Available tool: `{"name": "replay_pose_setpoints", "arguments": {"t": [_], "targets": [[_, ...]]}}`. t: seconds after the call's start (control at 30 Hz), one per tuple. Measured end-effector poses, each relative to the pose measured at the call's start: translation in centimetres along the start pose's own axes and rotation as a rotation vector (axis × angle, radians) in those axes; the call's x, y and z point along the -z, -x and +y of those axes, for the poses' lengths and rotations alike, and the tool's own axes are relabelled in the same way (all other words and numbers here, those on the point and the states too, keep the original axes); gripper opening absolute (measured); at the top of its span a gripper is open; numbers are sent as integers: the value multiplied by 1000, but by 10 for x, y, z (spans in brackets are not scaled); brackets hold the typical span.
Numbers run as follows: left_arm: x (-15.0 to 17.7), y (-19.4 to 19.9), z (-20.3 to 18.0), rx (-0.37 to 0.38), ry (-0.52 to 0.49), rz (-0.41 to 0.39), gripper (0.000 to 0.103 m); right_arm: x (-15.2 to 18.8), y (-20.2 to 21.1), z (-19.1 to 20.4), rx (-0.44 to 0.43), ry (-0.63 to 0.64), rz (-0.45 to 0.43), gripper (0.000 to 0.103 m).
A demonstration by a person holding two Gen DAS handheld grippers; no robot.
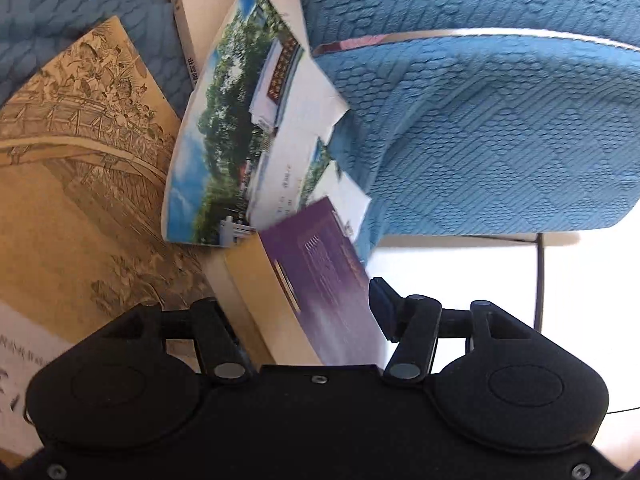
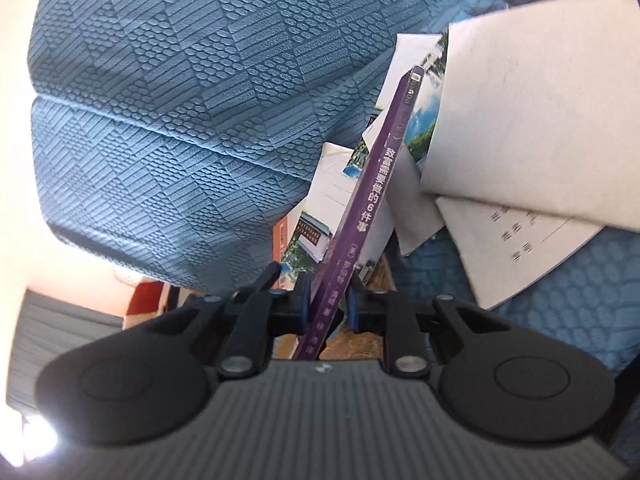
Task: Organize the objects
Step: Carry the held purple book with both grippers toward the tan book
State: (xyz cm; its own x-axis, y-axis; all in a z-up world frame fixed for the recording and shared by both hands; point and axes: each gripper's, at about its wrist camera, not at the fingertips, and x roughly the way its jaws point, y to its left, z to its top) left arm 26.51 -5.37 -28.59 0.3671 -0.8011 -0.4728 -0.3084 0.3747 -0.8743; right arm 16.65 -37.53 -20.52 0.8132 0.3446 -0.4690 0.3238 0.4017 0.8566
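Right gripper point(image 2: 326, 308) pinches purple book point(image 2: 372, 200) by spine; left gripper point(image 1: 300, 316) fingers apart, probably empty. Thin grip, book could twist out onto loose booklets point(image 1: 240, 128).

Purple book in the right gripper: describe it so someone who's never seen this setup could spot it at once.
Start at the blue textured cushion, then look to the heap of books and booklets beside it. The purple softcover book stands on edge among them, its lower spine clamped in the right gripper. It is the only purple cover, with white characters down its spine; its neighbours are white or scenic-photo booklets.
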Motion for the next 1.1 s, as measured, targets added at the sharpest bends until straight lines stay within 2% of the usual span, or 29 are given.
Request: {"name": "replay_pose_setpoints", "arguments": {"t": [0.13,0.27,0.47,0.63,0.93,1.1], "targets": [[2,-8,-6,-33,-64,31,44,-3,11,-1,13,18,-2,21],[4,-13,-5,-34,-66,58,26,-5,19,2,31,60,-6,21],[11,-3,-16,-49,-133,41,18,-2,24,12,59,136,0,23],[19,22,-40,-94,-241,5,17,5,30,22,39,142,3,23],[48,89,-63,-123,-354,-82,16,23,47,49,0,148,21,25],[58,126,-65,-106,-350,-127,16,36,53,68,-16,184,24,25]]}}
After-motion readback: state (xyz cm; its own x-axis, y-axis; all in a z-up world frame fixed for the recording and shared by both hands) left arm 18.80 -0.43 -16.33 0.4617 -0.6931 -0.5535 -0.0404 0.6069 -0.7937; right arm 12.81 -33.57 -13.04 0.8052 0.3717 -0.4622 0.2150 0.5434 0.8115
